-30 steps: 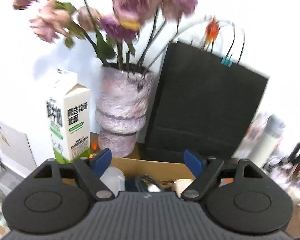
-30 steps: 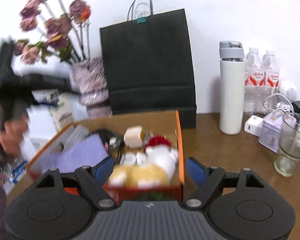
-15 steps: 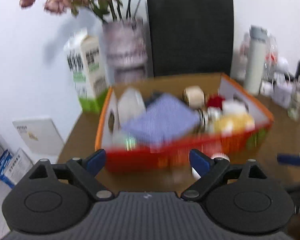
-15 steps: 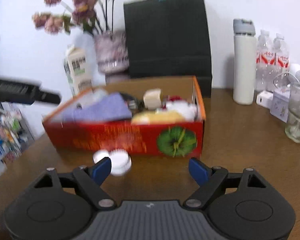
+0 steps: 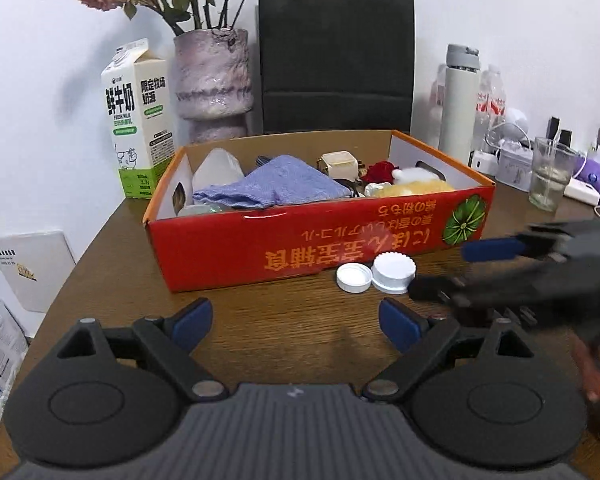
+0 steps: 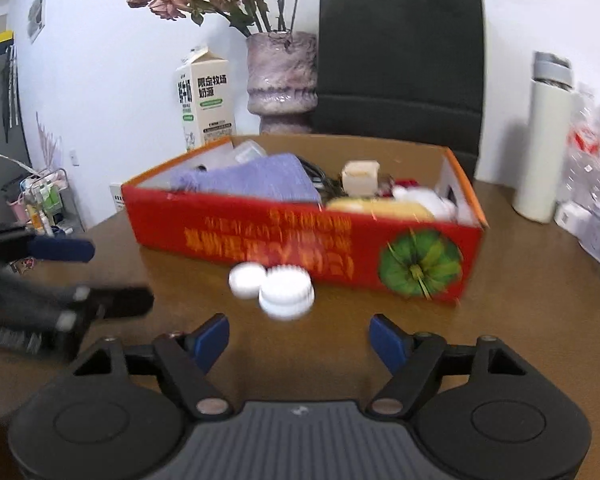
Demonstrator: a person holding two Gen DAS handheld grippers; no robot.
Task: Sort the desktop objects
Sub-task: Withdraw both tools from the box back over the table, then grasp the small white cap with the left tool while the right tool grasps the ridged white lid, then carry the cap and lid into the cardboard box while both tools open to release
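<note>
1. Caps first: two white caps lie on the brown desk (image 5: 100, 264), just in front of the near wall of the red box (image 5: 260, 248). The smaller flat cap (image 5: 354, 277) sits left of the taller ribbed cap (image 5: 393, 273), and the two touch.
2. At the desk's far left corner a milk carton (image 5: 138, 120) stands upright beside a mottled pink vase (image 5: 212, 80) of dried roses.
3. Behind the box, a black paper bag (image 5: 336, 60) stands against the wall.
4. Inside the box, from left: a clear plastic container, a folded purple cloth (image 5: 280, 186), a small cream cube, a red rose and a yellow plush item.
5. The left gripper (image 5: 296, 320) hangs over bare desk in front of the box, jaws spread wide with nothing between them.
6. The right gripper (image 6: 298, 334) is just short of the ribbed cap, which lies ahead of its blue fingertips; its jaws have just been narrowing, yet they are released and grasp nothing.
7. Toward the desk's right edge stand a white flask (image 5: 458, 104), water bottles and a drinking glass (image 5: 550, 176).
</note>
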